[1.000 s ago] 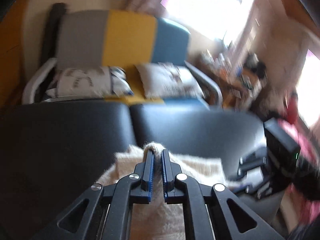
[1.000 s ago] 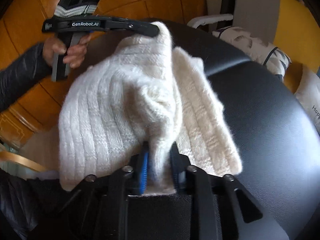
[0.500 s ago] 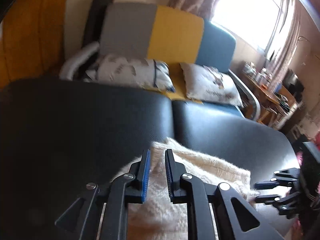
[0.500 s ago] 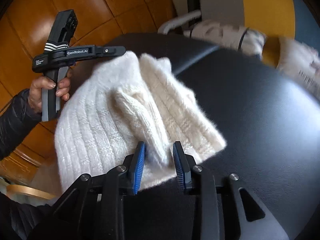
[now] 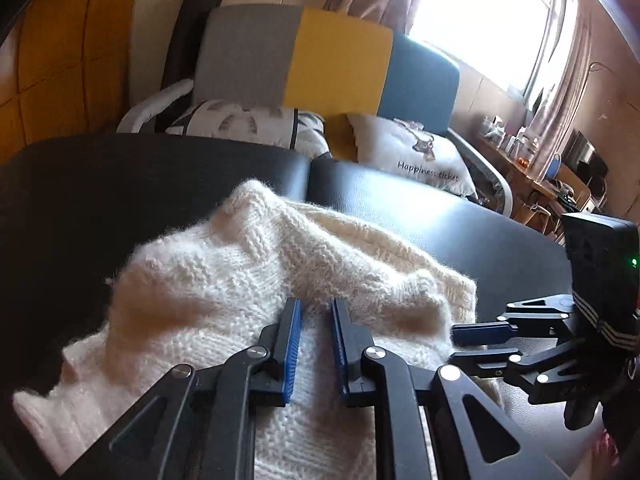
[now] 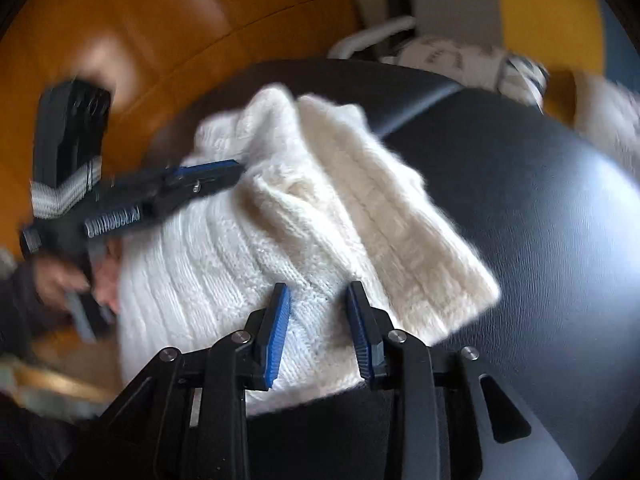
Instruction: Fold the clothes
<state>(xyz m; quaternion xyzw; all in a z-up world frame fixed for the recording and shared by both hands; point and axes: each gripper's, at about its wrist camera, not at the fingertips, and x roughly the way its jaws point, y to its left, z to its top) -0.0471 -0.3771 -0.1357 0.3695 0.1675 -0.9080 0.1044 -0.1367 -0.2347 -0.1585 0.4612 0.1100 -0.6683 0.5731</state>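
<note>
Left wrist view first: a cream knitted sweater (image 5: pixel 280 280) lies bunched on the black padded table (image 5: pixel 460 216), fuzzy wool with ribbed and chevron-like stitching, heaped into soft humps and a ridge running across the middle. The left gripper (image 5: pixel 316 308) hovers right over that ridge, jaws parted with a narrow gap, blue pads clear of the wool as far as can be seen, gripping nothing. Off to the right, the right gripper (image 5: pixel 476 344) reaches in at the sweater's edge, its blue-tipped fingers apart. Behind the table sits a sofa (image 5: pixel 332 64) in grey, yellow and blue with printed cushions (image 5: pixel 420 156), and a bright curtained window (image 5: pixel 480 12).

Now the right wrist view, blurred. The sweater (image 6: pixel 320 216) shows as a folded bundle, long vertical ribs on the near panel, a thicker fluffy band folded over on the right, its corner lying on the table (image 6: pixel 540 200). The right gripper (image 6: pixel 316 300) stands spread above the near panel, holding nothing. At left, the left gripper (image 6: pixel 224 174), held in a person's hand (image 6: pixel 60 280), points onto the sweater's far side; its pads look loose there, though blur hides detail. Orange wall panels (image 6: pixel 180 20) are behind.
</note>
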